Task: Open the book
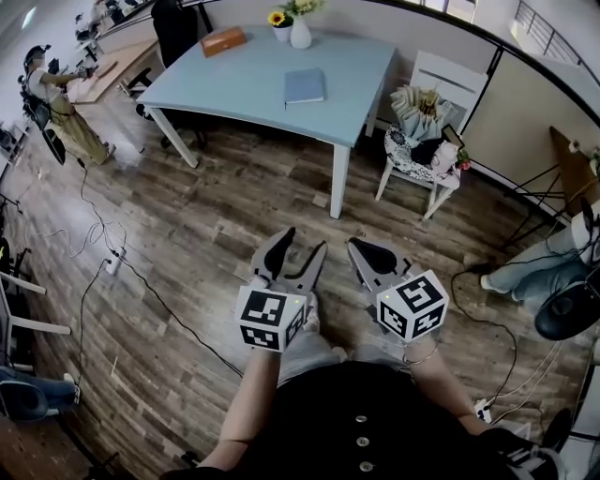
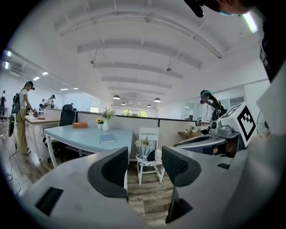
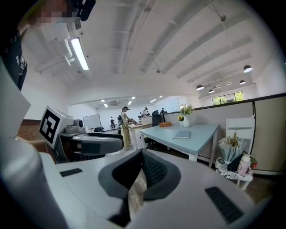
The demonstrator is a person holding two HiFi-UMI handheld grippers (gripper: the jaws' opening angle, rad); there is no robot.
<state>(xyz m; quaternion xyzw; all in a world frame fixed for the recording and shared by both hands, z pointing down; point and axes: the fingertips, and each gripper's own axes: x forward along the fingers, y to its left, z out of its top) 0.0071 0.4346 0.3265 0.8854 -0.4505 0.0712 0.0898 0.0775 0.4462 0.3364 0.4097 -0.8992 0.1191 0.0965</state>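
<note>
— Up ahead on the blue table (image 1: 244,94), that's the book (image 1: 305,86)?
— Yes, one book, lying flat and closed, near the table's middle. Nothing is on top of it.
— Where is it from the grippers?
— Straight ahead and well apart from both, with bare floor between. Both are held low in front of the person's body.
— Which one's nearer?
— Roughly equal. The left gripper (image 1: 300,246) lines up with the book almost exactly and the right gripper (image 1: 360,247) sits just beside it, so I'd call left slightly better placed. That's a judgement.
— Long axis?
— It looks to run away from the person, but the outline is close to square in the head view, so I'm not sure.
— Jaw state?
— Left jaws are spread with only floor showing in the gap. Right jaws are pressed together on nothing.
— Counts?
— Two grippers, one book, one table. On the table there's also one white vase (image 1: 300,36), one sunflower pot (image 1: 277,28) and one brown box (image 1: 223,41). One white chair (image 1: 441,75) stands beside the table.
— Progress?
— Not started, I'd say. The person has to walk up to the table first.
</note>
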